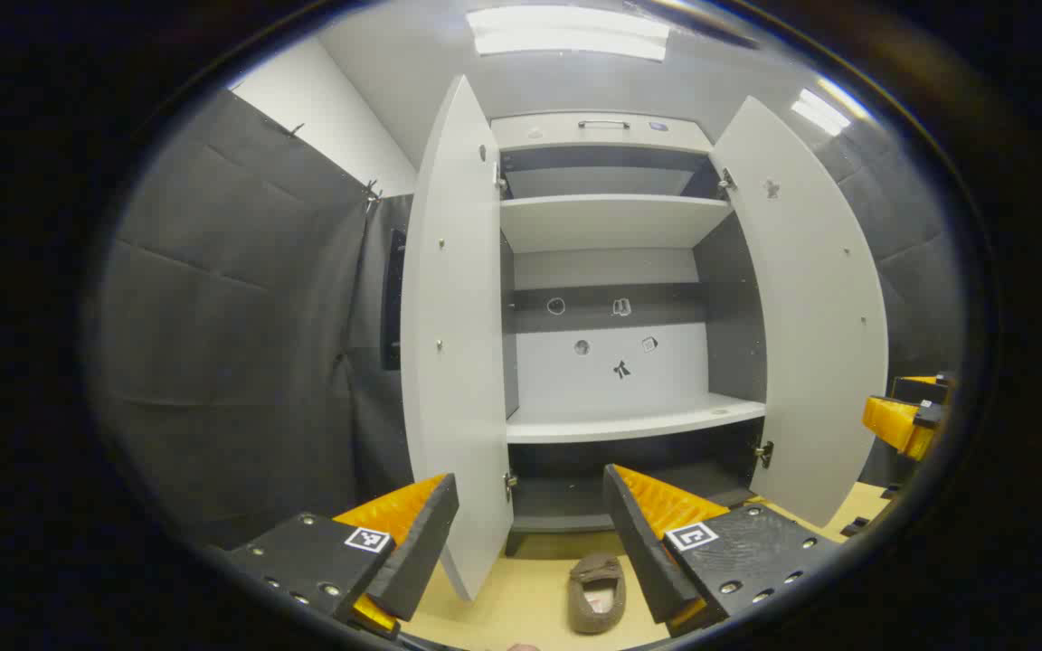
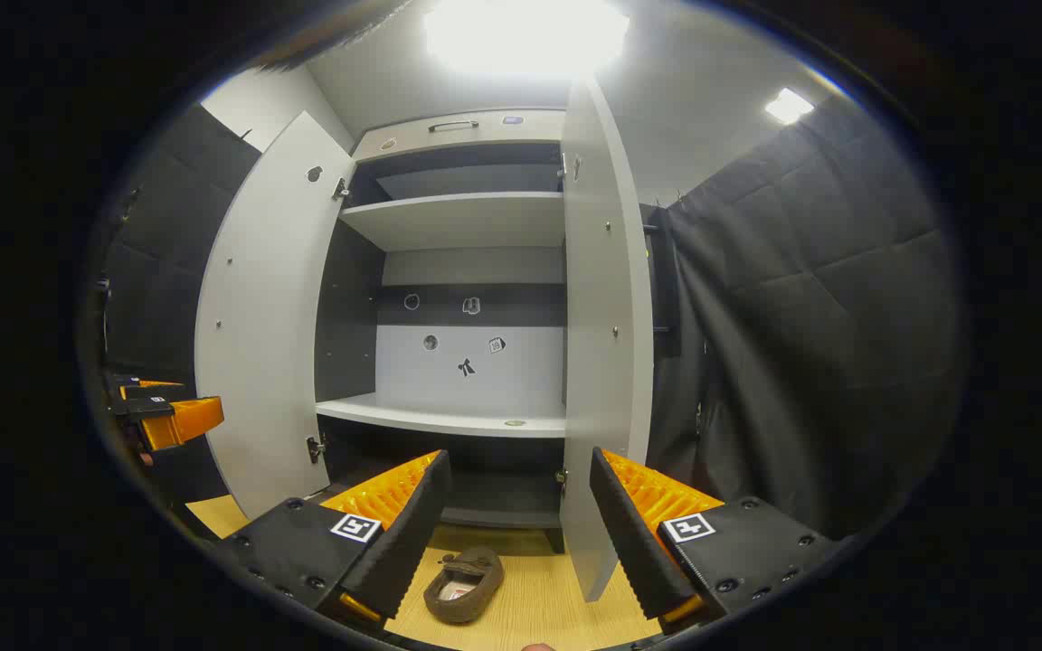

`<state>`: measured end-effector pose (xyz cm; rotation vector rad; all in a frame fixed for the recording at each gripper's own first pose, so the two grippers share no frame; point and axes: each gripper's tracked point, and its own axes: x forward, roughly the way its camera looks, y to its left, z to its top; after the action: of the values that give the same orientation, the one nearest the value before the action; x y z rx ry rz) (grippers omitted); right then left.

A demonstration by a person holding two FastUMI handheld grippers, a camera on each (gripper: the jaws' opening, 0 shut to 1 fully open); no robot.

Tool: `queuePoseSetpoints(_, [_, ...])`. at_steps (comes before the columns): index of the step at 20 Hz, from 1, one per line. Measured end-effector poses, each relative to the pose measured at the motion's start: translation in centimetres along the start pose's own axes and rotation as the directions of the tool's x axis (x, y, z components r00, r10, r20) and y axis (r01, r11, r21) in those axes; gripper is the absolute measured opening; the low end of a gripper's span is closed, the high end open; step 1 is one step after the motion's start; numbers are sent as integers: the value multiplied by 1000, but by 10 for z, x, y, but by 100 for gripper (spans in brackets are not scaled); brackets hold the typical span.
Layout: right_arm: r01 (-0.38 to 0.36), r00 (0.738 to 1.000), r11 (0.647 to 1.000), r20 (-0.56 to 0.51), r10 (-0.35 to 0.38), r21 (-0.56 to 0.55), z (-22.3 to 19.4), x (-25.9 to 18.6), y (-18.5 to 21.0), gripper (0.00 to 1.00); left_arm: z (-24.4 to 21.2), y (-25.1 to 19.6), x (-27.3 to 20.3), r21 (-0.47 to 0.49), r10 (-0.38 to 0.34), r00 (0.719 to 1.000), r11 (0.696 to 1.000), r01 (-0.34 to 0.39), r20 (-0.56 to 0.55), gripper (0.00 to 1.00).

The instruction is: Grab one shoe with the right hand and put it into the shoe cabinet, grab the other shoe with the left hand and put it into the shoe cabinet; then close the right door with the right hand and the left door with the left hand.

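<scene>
Shoes lie on the wooden floor (image 1: 521, 597) before the open cabinet (image 1: 611, 271): the left gripper view catches a brown slipper (image 1: 595, 592) between the wide-open, empty left gripper (image 1: 530, 551), the right gripper view another slipper (image 2: 464, 583) between the equally spread, empty right gripper (image 2: 516, 542). Both doors stand open, left door (image 1: 453, 344) and right door (image 1: 806, 316).

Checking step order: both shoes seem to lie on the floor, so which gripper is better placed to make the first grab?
Right, marginally. The right gripper is open with a brown shoe between its fingers; the left gripper frames its shoe similarly.
</scene>
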<state>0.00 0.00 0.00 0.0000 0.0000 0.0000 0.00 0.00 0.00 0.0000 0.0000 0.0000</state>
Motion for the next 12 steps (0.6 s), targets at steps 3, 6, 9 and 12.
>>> queuePoseSetpoints(3, [8,1000,1000,-1,-8,2,3,-1,-2,97,4,-1,-1,8,-2,1000,1000,2,8,94])
queuePoseSetpoints(6, [14,1000,1000,5,-14,1,8,-3,-5,97,6,0,-1,6,-1,1000,1000,0,18,94])
queuePoseSetpoints(9, [24,1000,1000,9,-24,0,11,-7,-9,98,10,0,-3,14,0,1000,1000,0,30,94])
queuePoseSetpoints(12, [31,999,1000,15,-31,3,15,-10,-12,97,15,0,-6,23,1,999,1000,-2,47,93])
